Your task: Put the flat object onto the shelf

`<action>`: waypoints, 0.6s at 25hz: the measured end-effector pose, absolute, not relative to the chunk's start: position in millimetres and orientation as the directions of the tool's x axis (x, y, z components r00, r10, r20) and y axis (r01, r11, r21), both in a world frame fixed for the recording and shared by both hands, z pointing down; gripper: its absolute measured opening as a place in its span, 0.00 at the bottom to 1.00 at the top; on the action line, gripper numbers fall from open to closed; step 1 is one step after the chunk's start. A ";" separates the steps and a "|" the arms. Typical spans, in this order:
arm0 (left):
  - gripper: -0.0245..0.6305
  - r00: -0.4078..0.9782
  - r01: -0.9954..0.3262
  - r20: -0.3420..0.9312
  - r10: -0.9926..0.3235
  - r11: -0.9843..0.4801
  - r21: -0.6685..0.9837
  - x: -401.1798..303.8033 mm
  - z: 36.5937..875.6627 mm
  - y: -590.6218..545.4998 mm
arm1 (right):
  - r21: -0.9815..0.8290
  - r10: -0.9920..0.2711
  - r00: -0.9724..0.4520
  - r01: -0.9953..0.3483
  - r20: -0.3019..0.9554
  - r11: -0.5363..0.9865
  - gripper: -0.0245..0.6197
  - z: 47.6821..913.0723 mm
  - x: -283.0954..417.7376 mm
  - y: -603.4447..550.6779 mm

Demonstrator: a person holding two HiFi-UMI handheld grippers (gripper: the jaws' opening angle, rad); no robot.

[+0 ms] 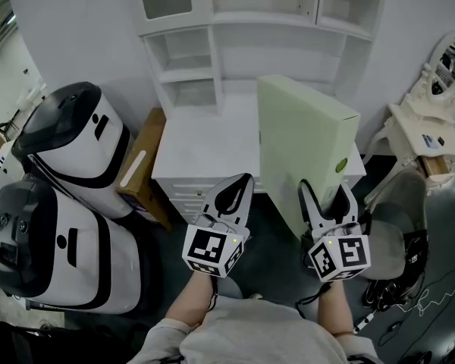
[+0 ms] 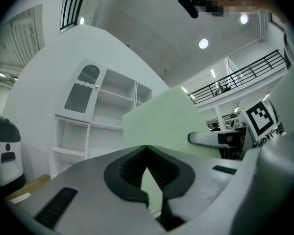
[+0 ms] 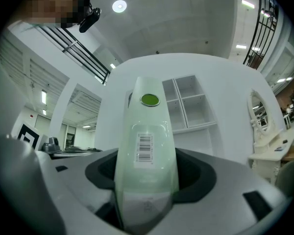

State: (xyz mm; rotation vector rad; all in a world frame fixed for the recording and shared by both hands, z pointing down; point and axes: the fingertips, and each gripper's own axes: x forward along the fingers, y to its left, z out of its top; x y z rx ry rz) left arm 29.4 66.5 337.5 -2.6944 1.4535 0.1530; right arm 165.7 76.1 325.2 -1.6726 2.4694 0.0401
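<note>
Above the right part of the white table [image 1: 205, 146], the flat object [image 1: 303, 139], a pale green box, stands on edge, tilted, with its broad face turned to the left. Whether its lower edge touches the table cannot be determined.

Right gripper [image 1: 326, 189]: the fingers are clamped on the narrow near edge of the flat object, one finger on each broad face. The right gripper view shows that edge filling the gap between the fingers [image 3: 196, 173], with a barcode label and a green round sticker on it.

Left gripper [image 1: 243, 184]: the fingers are together at the tips and hold nothing. This gripper sits just left of the flat object, over the front edge of the table. The left gripper view shows the green face [image 2: 161, 121] beyond the closed tips.

Shelf [image 1: 212, 51]: a white unit with open compartments rises from the back of the table, behind the flat object.

Surroundings: two white-and-black machines [image 1: 76, 139] stand at the left, a cardboard box [image 1: 140, 169] leans between them and the table, and a grey chair [image 1: 398, 233] stands at the right.
</note>
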 end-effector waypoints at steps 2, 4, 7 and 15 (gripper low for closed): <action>0.06 0.541 -0.840 -0.121 -0.833 -0.542 -0.024 29.9 337.7 60.1 | -0.073 -0.916 -0.372 -0.920 -0.151 0.386 0.49 324.6 165.9 69.8; 0.06 0.539 -0.841 -0.121 -0.833 -0.541 -0.021 29.9 338.0 50.9 | -0.082 -0.914 -0.374 -0.917 -0.154 0.389 0.49 324.2 165.5 61.3; 0.06 0.547 -0.836 -0.117 -0.829 -0.549 -0.015 28.3 340.6 33.2 | -0.086 -0.917 -0.370 -0.919 -0.151 0.385 0.49 325.0 162.7 44.9; 0.06 0.582 -0.811 -0.122 -0.804 -0.585 -0.015 10.5 337.3 -31.9 | -0.083 -0.933 -0.327 -0.936 -0.152 0.342 0.49 322.7 145.1 -12.6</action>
